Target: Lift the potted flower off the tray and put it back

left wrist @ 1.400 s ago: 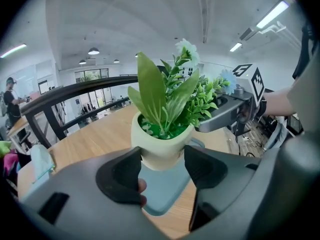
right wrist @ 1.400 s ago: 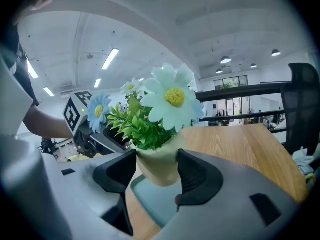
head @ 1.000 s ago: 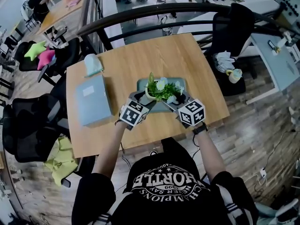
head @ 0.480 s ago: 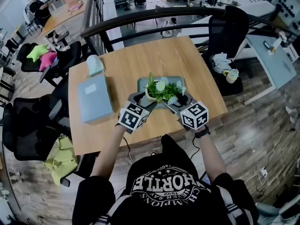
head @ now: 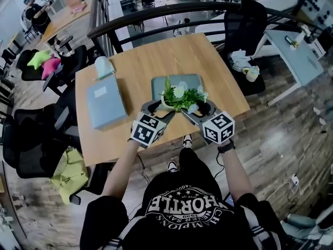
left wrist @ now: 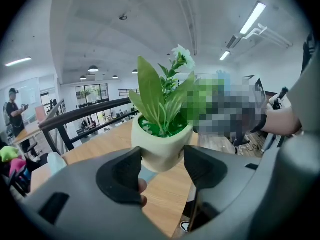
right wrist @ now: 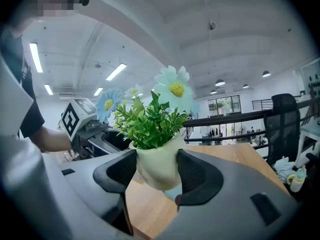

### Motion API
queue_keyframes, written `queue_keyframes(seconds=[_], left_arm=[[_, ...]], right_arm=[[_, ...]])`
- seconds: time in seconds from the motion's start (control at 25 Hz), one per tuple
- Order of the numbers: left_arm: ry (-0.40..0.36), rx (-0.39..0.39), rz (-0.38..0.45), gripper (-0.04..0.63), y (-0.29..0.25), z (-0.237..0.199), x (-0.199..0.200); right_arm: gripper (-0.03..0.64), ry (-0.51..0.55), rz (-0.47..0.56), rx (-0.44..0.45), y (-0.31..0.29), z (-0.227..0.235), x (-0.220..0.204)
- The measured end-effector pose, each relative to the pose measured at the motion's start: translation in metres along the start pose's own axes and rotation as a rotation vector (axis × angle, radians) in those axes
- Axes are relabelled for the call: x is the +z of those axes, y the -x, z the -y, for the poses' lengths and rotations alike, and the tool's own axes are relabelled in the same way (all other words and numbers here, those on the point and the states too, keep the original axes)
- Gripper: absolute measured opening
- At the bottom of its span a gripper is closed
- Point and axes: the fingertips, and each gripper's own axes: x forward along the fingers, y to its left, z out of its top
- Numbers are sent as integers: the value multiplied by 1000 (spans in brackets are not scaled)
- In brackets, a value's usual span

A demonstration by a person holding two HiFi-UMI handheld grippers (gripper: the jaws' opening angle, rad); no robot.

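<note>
Shirt lettering (head: pixel 183 206) reads "CHAMPIONS"; left tool (left wrist: pixel 162 160) and right tool (right wrist: pixel 156 168) each clamp the potted flower (head: pixel 179 96) clear of tray (head: pixel 182 80).

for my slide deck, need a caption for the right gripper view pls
Right gripper clamped on the potted flower, held above the wooden table.

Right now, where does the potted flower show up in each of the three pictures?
Head view: the potted flower sits at the centre, over the near edge of the tray.
Left gripper view: centre, the pot clamped between the jaws, leaves rising above.
Right gripper view: centre, the pot clamped between the jaws.
Shared landmark: the black railing behind the table.
</note>
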Motion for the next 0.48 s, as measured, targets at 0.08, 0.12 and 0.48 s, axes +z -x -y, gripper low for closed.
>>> queue_keyframes(seconds=[0.08,0.12,0.48], left_arm=[[-8,1,-2,285,8,6,-1],[-11,2,-1,285,12,9,0],[3,15,28,282,33,33,17]], right_arm=[[276,3,0,-3,6,-9,1],[276,2,0,-4,9,-12,1],[275,3,10,20,37,-25,17]])
